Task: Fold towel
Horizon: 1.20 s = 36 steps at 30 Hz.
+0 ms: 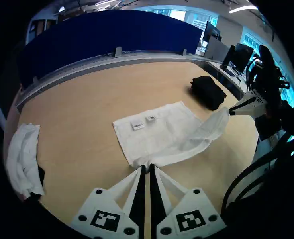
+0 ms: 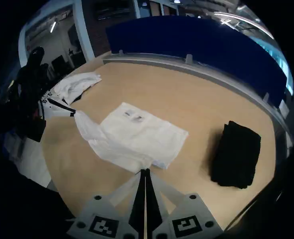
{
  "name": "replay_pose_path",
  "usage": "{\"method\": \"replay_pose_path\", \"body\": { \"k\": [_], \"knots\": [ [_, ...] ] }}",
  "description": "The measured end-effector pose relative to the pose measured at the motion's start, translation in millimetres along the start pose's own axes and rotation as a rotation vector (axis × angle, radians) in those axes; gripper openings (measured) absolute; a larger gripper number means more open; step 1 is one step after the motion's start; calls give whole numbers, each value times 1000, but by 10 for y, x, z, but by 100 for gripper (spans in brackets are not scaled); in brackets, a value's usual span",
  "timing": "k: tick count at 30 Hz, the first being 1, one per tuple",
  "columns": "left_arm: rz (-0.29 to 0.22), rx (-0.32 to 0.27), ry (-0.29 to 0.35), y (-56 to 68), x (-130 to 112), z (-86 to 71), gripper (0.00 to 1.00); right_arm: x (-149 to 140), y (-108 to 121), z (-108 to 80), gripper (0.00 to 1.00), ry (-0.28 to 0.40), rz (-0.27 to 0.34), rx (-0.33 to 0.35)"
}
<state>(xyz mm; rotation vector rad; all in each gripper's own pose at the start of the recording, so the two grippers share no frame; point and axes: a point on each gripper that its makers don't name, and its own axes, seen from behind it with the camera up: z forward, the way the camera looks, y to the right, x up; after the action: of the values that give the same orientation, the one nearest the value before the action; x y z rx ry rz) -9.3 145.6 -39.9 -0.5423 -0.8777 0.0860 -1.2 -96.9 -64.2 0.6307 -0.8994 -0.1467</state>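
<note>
Left gripper view: we see the left tool (image 1: 147, 166) clenched on the near corner of the white towel (image 1: 163, 131), which lies mid-counter (image 1: 87, 99) with its labels (image 1: 143, 122) up. The right tool (image 1: 230, 112), farther off, pinches the neighbouring corner, raised clear of the counter, with the edge between the two sagging. Right gripper view: that tool's fingers meet on the cloth edge. We judge the first fold to be in hand. The next move calls for carrying both corners across together, level, to the far edge, and laying them flush before letting go.
</note>
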Motion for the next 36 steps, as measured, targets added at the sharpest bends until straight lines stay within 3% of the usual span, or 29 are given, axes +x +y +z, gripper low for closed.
{"method": "replay_pose_path", "body": {
  "k": [10,20,29,36],
  "knots": [
    [-59,-15,-12,-181,206,321,7,181,268,311,2,-24,20,5],
    [-95,-6,-64,-408,229,777,7,179,490,692,2,-76,92,17],
    [-142,-29,-84,-451,199,973,7,166,580,842,2,-96,140,22],
    [-163,-21,-109,-551,210,1121,7,204,665,1011,2,-103,176,9]
  ]
}}
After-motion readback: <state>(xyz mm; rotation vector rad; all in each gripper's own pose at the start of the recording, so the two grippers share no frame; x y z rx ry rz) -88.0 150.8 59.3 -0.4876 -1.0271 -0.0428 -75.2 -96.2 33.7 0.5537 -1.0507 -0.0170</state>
